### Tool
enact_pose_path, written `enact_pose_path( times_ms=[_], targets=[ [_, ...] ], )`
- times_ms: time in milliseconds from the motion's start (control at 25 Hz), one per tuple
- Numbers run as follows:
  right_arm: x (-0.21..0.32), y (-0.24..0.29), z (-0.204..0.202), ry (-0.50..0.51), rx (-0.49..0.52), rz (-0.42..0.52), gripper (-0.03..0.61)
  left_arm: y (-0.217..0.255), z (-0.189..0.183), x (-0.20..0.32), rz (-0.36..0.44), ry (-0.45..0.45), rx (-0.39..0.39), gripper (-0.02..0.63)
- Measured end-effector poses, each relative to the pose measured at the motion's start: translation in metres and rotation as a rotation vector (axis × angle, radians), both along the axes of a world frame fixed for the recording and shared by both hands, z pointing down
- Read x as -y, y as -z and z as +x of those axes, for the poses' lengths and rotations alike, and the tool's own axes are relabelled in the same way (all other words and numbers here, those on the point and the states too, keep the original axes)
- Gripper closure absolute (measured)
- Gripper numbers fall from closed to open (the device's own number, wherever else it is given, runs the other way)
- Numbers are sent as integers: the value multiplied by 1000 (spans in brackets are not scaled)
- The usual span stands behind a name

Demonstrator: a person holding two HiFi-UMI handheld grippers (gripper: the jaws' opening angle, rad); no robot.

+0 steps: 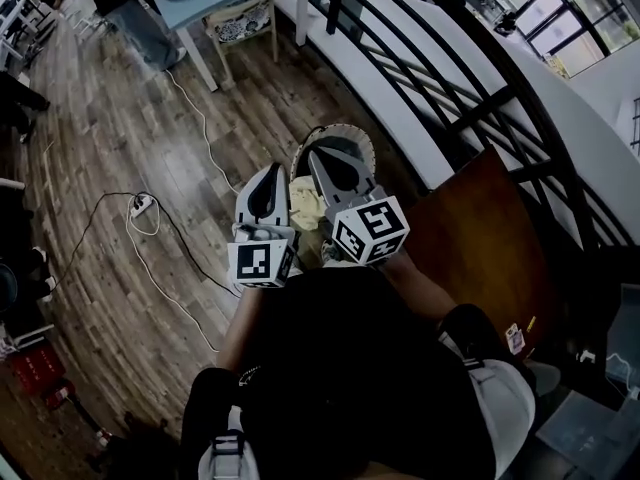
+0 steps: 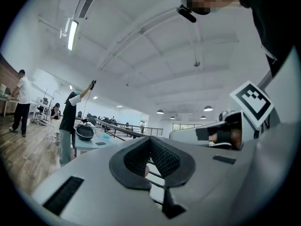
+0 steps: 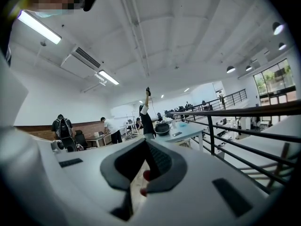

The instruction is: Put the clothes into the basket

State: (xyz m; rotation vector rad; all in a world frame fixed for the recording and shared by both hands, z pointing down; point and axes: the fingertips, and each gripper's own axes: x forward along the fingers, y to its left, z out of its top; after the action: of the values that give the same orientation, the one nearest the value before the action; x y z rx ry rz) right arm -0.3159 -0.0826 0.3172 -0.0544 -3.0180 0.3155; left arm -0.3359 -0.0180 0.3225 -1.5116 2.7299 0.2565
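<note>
2 level, shut — left gripper, right gripper

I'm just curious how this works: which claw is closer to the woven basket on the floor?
Right. In the head view the right claw shows over the basket, with the left claw just beside its left rim. Both hang above it.

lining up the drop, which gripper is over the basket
The right gripper: in the head view its tip overlaps the basket. The left gripper is beside the basket, over bare floor.
</note>
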Motion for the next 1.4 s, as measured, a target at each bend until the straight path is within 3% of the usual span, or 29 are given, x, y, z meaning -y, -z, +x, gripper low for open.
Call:
enact_pose_path(
  times_ms=[480, 1160, 1400],
  targets=[
    [18, 0, 11, -32, 5, -9, 569, 3, 8, 20, -14, -33, 23, 601],
    [13, -7, 18, -40, -13, -5, 571, -4, 15, 12, -24, -32, -2, 601],
    [15, -1, 7, -45, -16, -10, 569, 0, 0, 10, -24, -20, -6, 601]
  ],
)
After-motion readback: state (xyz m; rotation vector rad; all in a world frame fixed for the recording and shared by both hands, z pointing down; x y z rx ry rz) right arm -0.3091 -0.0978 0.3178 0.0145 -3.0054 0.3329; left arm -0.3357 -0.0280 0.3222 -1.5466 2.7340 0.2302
